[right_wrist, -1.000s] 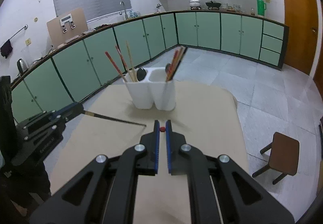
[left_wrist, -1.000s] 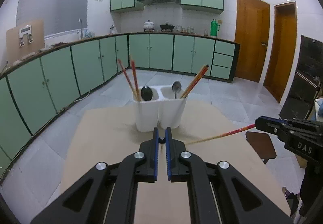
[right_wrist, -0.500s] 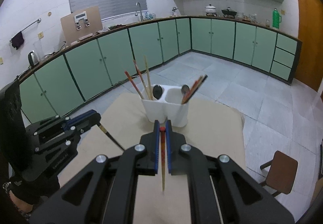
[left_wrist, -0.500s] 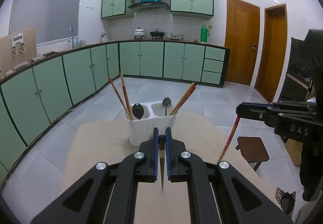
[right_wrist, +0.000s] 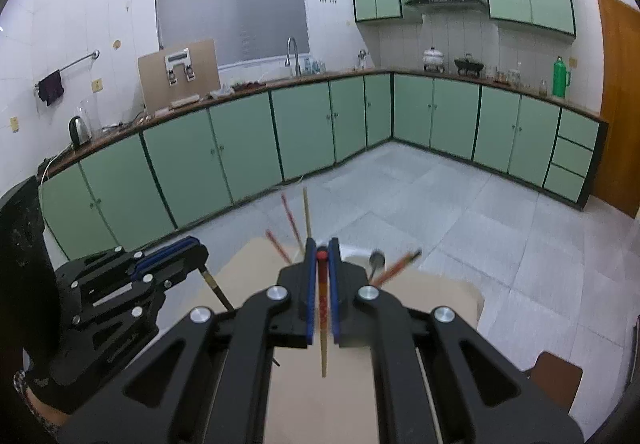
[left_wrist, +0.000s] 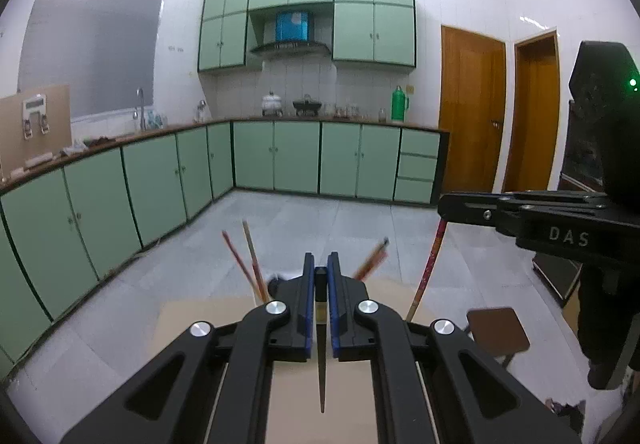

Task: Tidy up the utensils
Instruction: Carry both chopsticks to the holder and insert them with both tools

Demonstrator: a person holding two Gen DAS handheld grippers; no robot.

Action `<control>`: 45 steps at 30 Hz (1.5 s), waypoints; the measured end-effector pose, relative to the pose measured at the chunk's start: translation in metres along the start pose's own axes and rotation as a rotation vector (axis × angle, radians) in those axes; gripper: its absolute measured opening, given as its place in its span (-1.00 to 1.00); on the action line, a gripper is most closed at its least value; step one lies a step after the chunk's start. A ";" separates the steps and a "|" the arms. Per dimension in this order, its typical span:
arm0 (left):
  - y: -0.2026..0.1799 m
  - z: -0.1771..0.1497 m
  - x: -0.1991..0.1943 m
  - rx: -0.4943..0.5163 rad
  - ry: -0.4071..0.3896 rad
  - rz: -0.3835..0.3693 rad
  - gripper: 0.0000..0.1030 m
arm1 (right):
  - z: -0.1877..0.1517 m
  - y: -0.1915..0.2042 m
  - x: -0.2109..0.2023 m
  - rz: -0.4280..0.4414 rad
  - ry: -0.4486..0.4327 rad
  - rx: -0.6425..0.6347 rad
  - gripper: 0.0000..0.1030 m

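My left gripper (left_wrist: 321, 271) is shut on a dark chopstick (left_wrist: 321, 364) that hangs tip-down over the table. In the right wrist view the left gripper (right_wrist: 200, 253) appears at the left with that dark chopstick (right_wrist: 216, 289). My right gripper (right_wrist: 322, 253) is shut on a red chopstick (right_wrist: 322, 332), also hanging down. Seen from the left wrist, the right gripper (left_wrist: 441, 207) is at the right with the red chopstick (left_wrist: 427, 268). The white two-cup holder (right_wrist: 354, 251) stands just beyond the fingers, mostly hidden. Chopsticks (left_wrist: 245, 260) and a spoon (right_wrist: 376, 258) stick out of it.
The table (right_wrist: 440, 298) is covered in tan cardboard. A small brown stool (left_wrist: 498, 330) stands on the tiled floor to its right. Green cabinets line the far walls. A person's dark sleeve shows behind the left gripper.
Both grippers have risen from the table, each with a chopstick. The chopsticks have swung from lying nearly level to hanging tip-down. The holder has sunk behind the fingers in both views.
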State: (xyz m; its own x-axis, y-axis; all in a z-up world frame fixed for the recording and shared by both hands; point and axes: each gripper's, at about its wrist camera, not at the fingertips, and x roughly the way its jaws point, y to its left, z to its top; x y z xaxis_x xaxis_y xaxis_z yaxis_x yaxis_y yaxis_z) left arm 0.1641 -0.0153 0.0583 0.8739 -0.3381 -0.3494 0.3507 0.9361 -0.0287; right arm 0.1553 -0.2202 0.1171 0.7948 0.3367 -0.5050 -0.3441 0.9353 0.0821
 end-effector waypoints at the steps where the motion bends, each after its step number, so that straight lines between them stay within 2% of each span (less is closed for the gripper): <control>1: 0.001 0.005 0.001 -0.001 -0.009 0.001 -0.88 | 0.008 -0.002 0.003 -0.004 -0.008 0.000 -0.90; 12: 0.014 0.066 0.042 0.014 -0.103 0.042 -0.88 | 0.065 -0.028 0.035 -0.060 -0.084 0.005 -0.90; 20: 0.020 0.082 0.089 0.027 -0.118 0.078 -0.88 | 0.076 -0.048 0.075 -0.081 -0.085 0.027 -0.90; 27: 0.032 0.068 0.136 -0.003 -0.066 0.090 -0.88 | 0.061 -0.057 0.113 -0.080 -0.059 0.036 -0.90; 36: 0.042 0.034 0.167 -0.025 0.015 0.089 -0.88 | 0.033 -0.061 0.156 -0.076 0.006 0.053 -0.90; 45: 0.047 0.012 0.189 -0.030 0.093 0.089 -0.87 | 0.006 -0.062 0.176 -0.067 0.075 0.072 -0.90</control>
State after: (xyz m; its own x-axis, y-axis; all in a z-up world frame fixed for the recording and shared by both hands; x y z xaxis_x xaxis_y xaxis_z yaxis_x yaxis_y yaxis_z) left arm 0.3496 -0.0361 0.0021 0.8657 -0.2444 -0.4369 0.2619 0.9649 -0.0208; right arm 0.3194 -0.2185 0.0279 0.7743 0.2665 -0.5740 -0.2526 0.9618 0.1057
